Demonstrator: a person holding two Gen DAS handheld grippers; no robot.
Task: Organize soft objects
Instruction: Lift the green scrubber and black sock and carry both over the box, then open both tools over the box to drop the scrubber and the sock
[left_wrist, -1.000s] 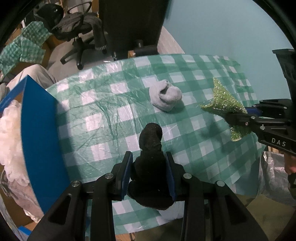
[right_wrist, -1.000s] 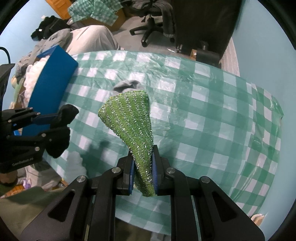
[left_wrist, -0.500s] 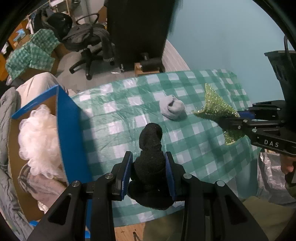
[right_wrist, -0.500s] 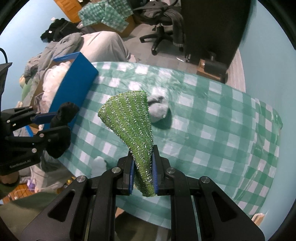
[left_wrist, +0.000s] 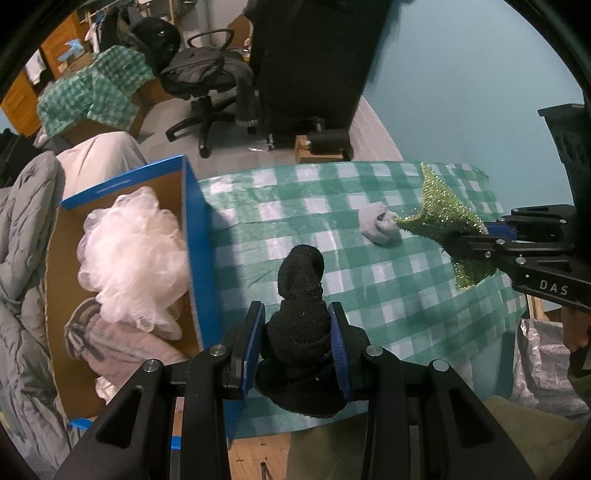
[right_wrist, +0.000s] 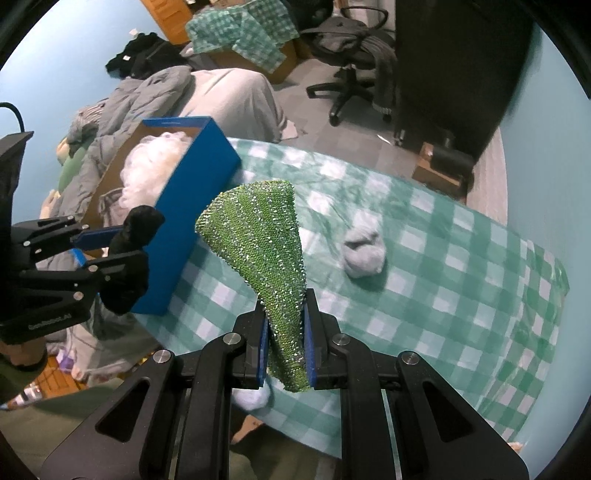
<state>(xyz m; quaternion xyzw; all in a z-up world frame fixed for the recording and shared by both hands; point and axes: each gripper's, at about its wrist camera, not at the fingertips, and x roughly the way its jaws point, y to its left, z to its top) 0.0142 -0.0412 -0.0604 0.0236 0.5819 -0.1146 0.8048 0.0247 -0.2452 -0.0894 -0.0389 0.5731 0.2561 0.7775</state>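
Black sock (left_wrist: 301, 317), soft and light, is pinched mid-bundle by the left gripper (left_wrist: 298, 345); green cloth (right_wrist: 258, 254), limp, is clamped low by the right gripper (right_wrist: 285, 356).

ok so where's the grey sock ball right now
The grey sock ball lies loose on the checked tablecloth, right of the blue box. In the left wrist view it sits just beyond the green sparkly cloth held in the right gripper.

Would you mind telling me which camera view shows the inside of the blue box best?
The left wrist view: it looks down into the open blue box, showing the white fluffy bundle and pale cloth beneath. The right wrist view mostly shows its outer blue wall, with part of the contents visible above.
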